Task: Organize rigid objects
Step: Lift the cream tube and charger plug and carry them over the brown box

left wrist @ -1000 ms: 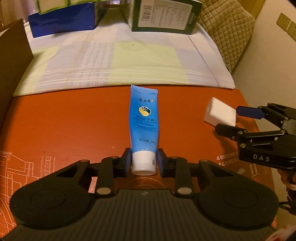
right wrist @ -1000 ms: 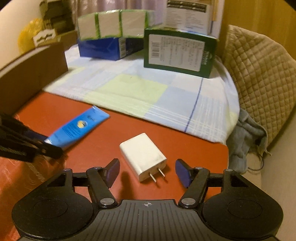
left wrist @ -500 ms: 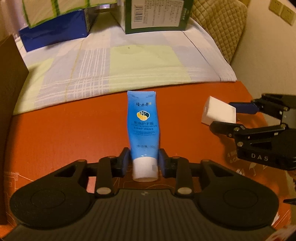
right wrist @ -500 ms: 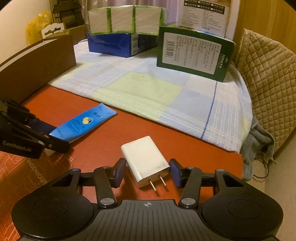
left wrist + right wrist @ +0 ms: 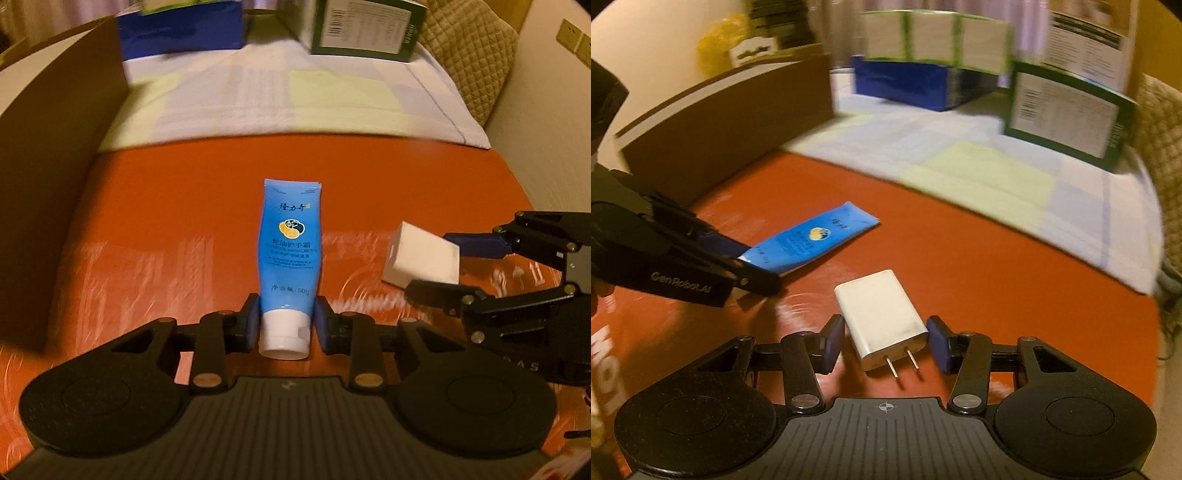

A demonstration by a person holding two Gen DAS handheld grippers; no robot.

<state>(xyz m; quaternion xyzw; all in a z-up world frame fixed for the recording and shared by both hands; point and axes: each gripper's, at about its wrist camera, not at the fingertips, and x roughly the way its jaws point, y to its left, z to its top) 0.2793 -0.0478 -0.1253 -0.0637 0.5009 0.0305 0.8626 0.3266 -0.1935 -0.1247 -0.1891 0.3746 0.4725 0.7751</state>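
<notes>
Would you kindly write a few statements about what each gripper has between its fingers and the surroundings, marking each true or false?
1. The left gripper is shut on the blue tube near its white cap. True.
2. The white charger sits between the right gripper fingers, prongs toward the camera. True.
3. The tube stands upright on the checked cloth. False: it lies over the orange surface.
4. The charger is black. False: it is white.
5. A green box rests on the cloth. True.

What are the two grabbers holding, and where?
The left gripper holds the blue tube at its white cap end. The right gripper holds the white charger by its sides.
</notes>
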